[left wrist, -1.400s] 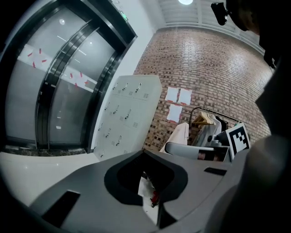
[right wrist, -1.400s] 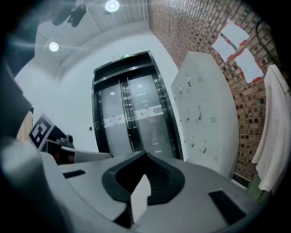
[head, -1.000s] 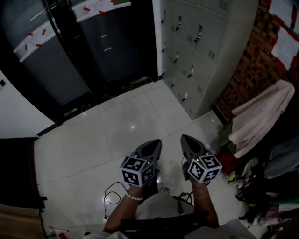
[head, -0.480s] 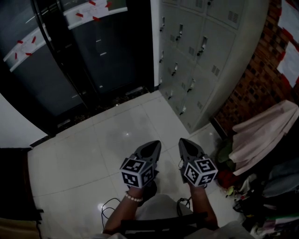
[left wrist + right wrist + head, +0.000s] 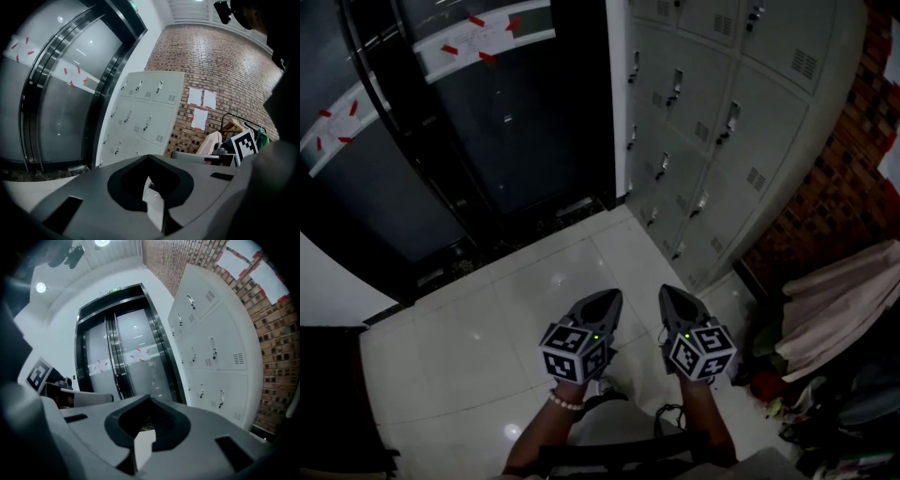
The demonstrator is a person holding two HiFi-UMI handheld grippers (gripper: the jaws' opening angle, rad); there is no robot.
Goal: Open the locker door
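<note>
Head view: camera sits above and behind both grippers and faces steeply down at the floor (image 5: 525, 281). Left gripper (image 5: 605, 302) and right gripper (image 5: 671, 296) show close by, low centre.
Lockers (image 5: 722, 141) are ahead-right of the grippers, well apart; glass doors (image 5: 487, 141) are ahead-left.
Left gripper view: near level along its gripper. Lockers ahead, brick wall (image 5: 225, 61) to the right.
Right gripper view: near level. Glass doors ahead, lockers to the right.
All three views share the lockers and glass doors.
</note>
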